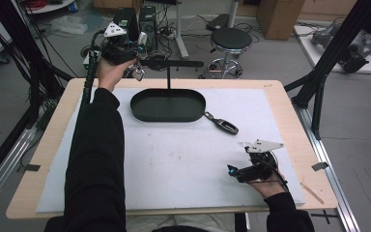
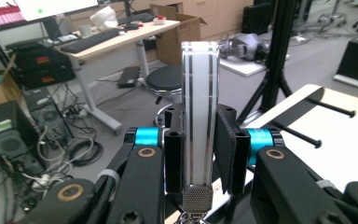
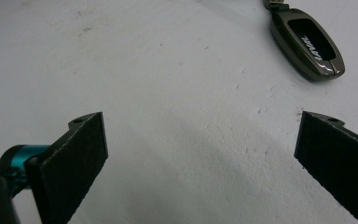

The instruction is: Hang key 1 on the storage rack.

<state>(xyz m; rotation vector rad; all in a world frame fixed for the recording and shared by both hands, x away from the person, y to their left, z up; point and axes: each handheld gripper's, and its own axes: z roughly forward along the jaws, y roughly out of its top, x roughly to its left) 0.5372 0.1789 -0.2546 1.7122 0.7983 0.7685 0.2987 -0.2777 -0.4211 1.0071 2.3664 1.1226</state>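
**White key fob held up at the hanger stand, second fob waits on the mat**

The left gripper (image 1: 134, 57) is raised past the far left corner of the black stand (image 1: 168, 104), its jaws clamped on a slim white key fob (image 2: 199, 112). In the left gripper view the fob stands upright between the two black pads, a pale, glossy slab with thin dark lines running its length and a knurled metal cap at its lower end; something metal hangs below the cap, cut off at the frame's edge. From above, a small metal ring (image 1: 138, 74) dangles beneath the gripper, level with the left tip of the stand's crossbar (image 1: 171, 64).

The step in hand looks like hanging this fob on the stand. The next move likely calls for lining the ring up with the bar's end and sliding it on before the jaws let go; the ring swings freely, so a steady approach seems wise.

The right gripper (image 1: 235, 170) rests low on the white mat (image 1: 174, 164), well in front of the stand and to its right, jaws spread wide with nothing between them. A dark key fob (image 3: 307, 42) with a printed logo lies flat just off the stand's right-hand rim, beyond the open jaws and apparently next in line.
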